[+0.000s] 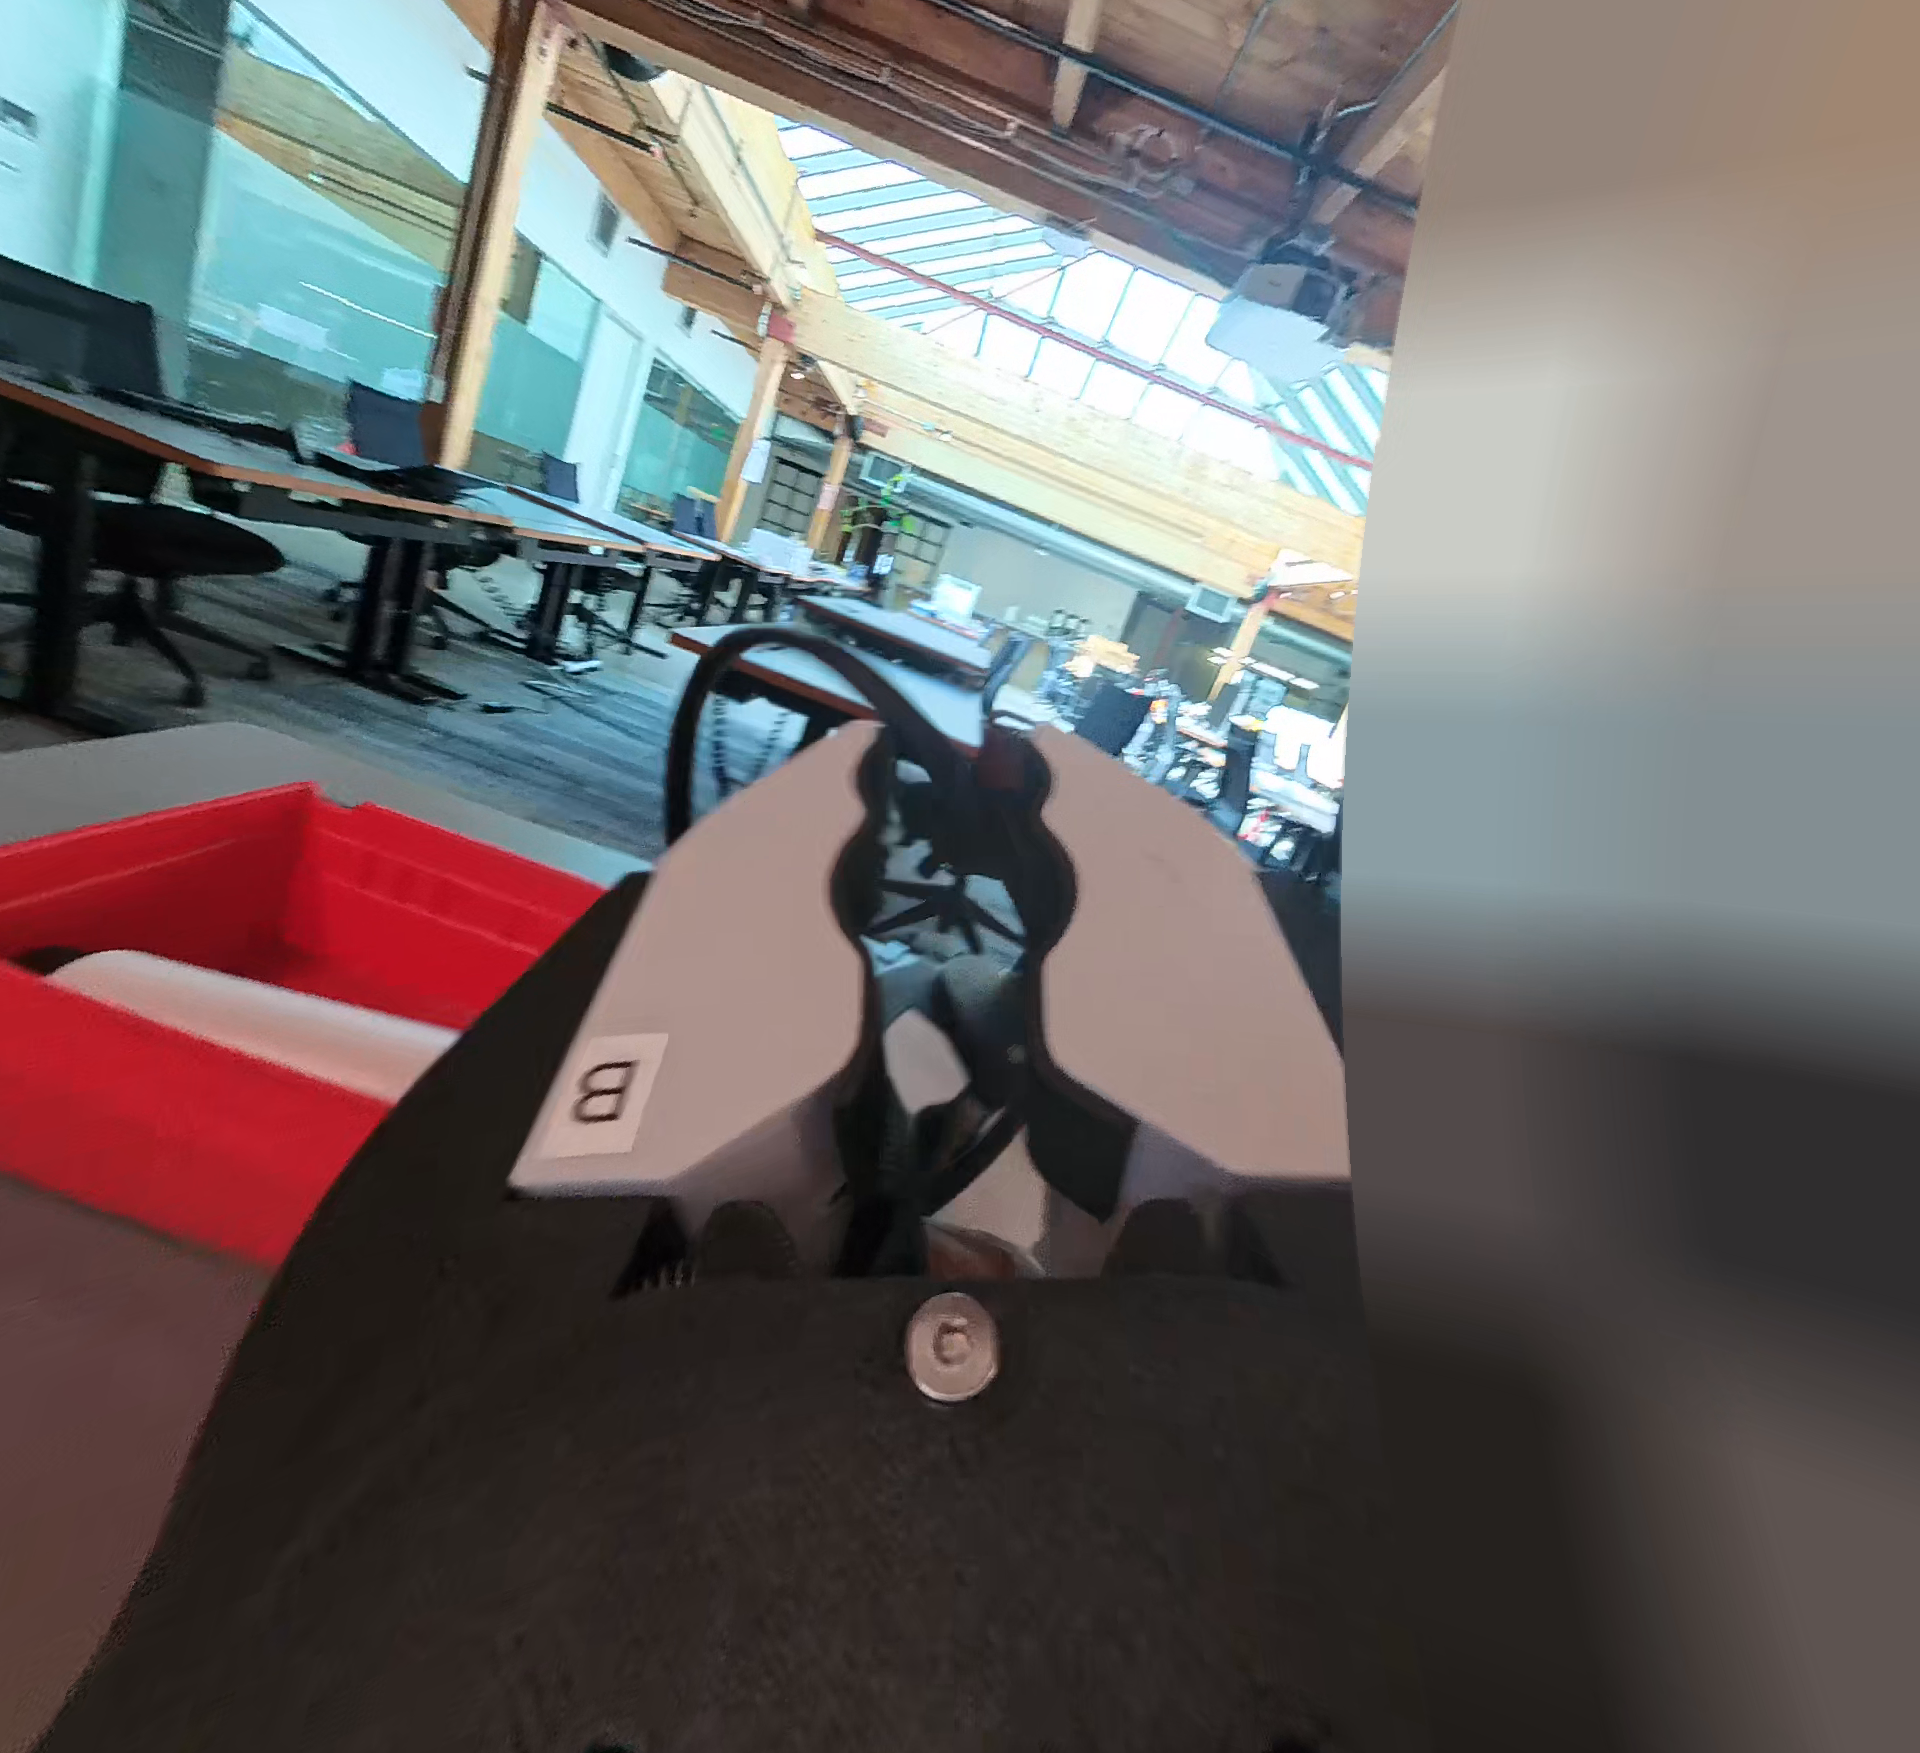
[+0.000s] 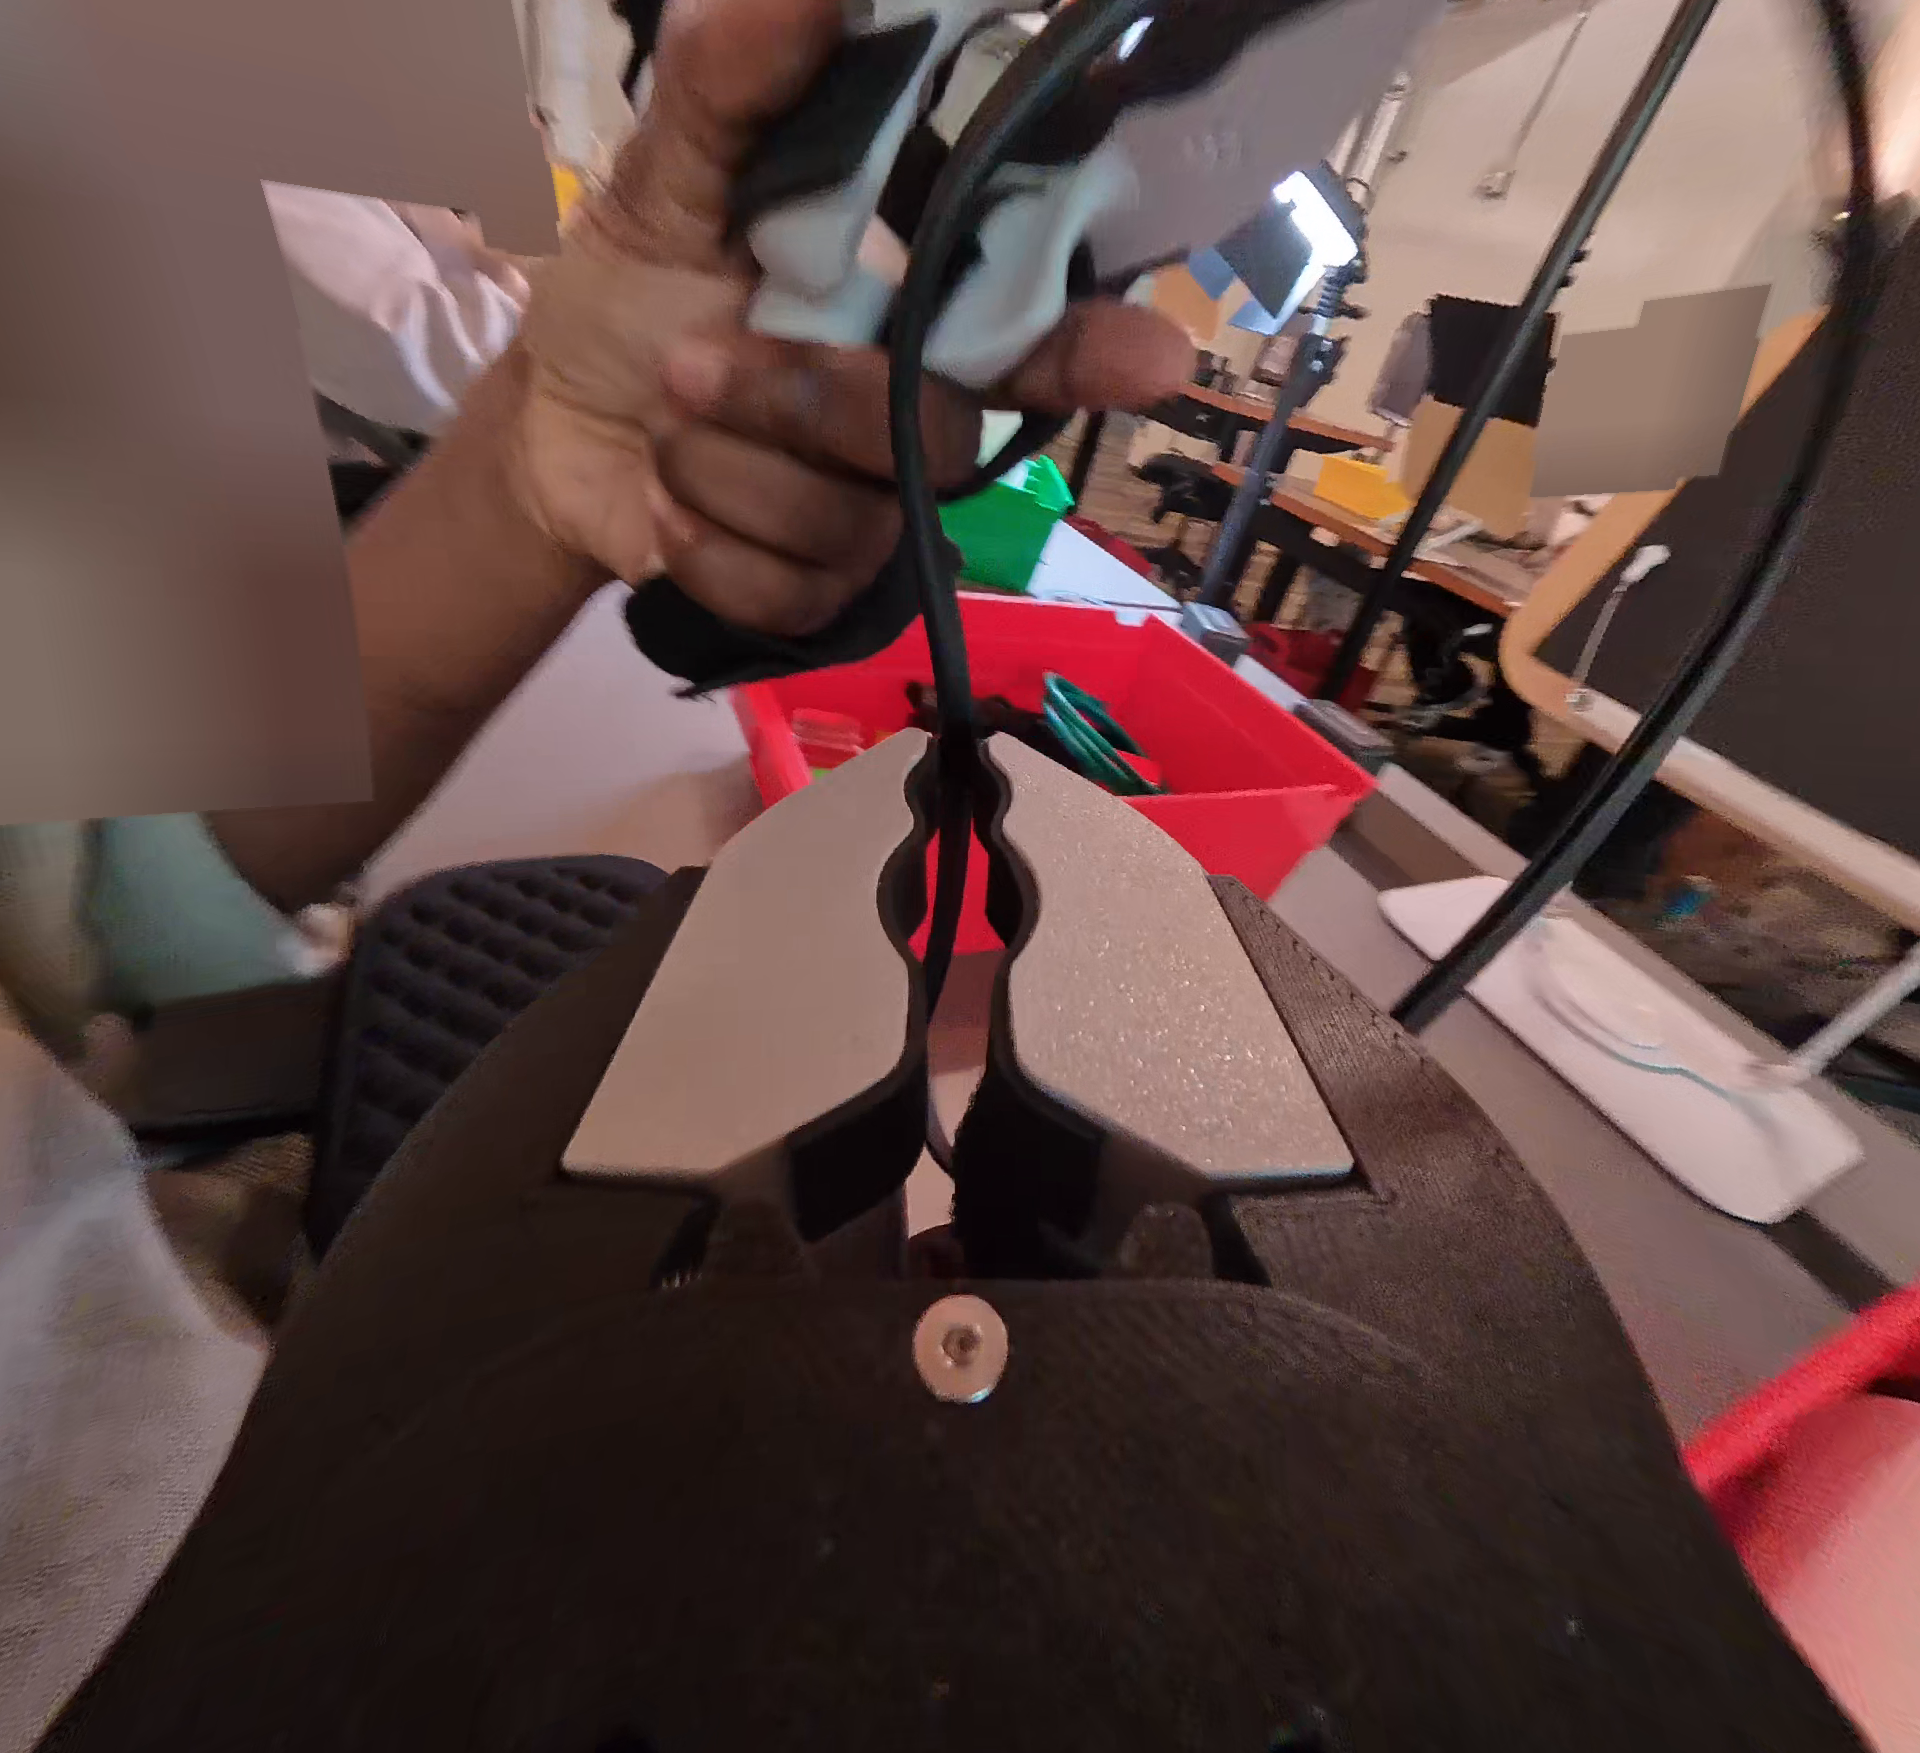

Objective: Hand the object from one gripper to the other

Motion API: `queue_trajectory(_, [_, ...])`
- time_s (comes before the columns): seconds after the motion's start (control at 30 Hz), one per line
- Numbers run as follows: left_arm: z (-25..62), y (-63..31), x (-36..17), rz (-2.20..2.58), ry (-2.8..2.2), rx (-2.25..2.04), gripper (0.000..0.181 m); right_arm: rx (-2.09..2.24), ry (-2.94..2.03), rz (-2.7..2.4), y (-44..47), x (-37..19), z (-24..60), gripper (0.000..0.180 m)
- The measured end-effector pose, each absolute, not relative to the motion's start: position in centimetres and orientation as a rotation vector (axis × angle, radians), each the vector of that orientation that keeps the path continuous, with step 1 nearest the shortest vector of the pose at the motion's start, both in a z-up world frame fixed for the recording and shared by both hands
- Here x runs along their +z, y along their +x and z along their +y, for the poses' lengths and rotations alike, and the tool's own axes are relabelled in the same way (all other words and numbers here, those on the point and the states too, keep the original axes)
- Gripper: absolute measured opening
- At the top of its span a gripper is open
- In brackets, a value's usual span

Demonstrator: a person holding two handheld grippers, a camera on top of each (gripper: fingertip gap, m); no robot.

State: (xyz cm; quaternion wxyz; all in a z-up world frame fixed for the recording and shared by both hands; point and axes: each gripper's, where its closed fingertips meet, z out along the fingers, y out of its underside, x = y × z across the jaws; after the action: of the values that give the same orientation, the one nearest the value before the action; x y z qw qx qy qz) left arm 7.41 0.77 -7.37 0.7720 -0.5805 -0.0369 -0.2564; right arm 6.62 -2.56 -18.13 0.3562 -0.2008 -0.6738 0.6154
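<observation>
A long black cable [image 2: 940, 560] runs between both grippers. My right gripper [image 2: 958, 753] is shut on one strand of it near the fingertips. The cable rises from there to my left gripper [image 2: 914, 290], which a person's hand [image 2: 665, 415] holds above. In the left wrist view, my left gripper [image 1: 956, 747] has its jaws a little apart, closed on a thicker bunch of the cable. A loop of cable [image 1: 717, 695] sticks out past its tips. Another long loop [image 2: 1860, 176] arcs down the right side.
A red bin [image 2: 1236, 737] holding green and black items sits on the grey table [image 2: 582, 747] below the grippers. It also shows in the left wrist view [image 1: 208, 1080]. A green bin [image 2: 1003, 524] stands behind it. A white lamp base [image 2: 1621, 1069] and a black pole [image 2: 1558, 321] stand at right.
</observation>
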Motion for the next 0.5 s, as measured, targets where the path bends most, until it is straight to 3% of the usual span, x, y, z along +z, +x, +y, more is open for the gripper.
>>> queue_trajectory(0.03, [0.7,6.8,-7.7,-0.086,-1.279,-0.512,0.041,1.667,-0.534,-1.732,7.0,-17.6,-2.6,0.005])
queue_trajectory(0.13, [-0.4,5.3,-9.0,-0.104,-1.322,-0.411,0.075,1.895,-0.612,-1.664,8.0,-15.5,-1.5,0.005])
queue_trajectory(0.2, [-1.4,5.3,-9.9,-0.104,-1.326,-0.364,0.080,1.987,-0.661,-1.605,8.2,-14.3,-0.2,0.005])
queue_trajectory(0.37, [-1.0,8.2,-15.2,-0.064,-1.485,-0.206,0.070,2.049,-0.692,-1.525,8.4,-11.9,1.8,0.005])
queue_trajectory(0.5, [1.1,9.7,-17.9,-0.085,-1.525,-0.201,0.050,2.032,-0.669,-1.507,8.7,-10.4,2.0,0.006])
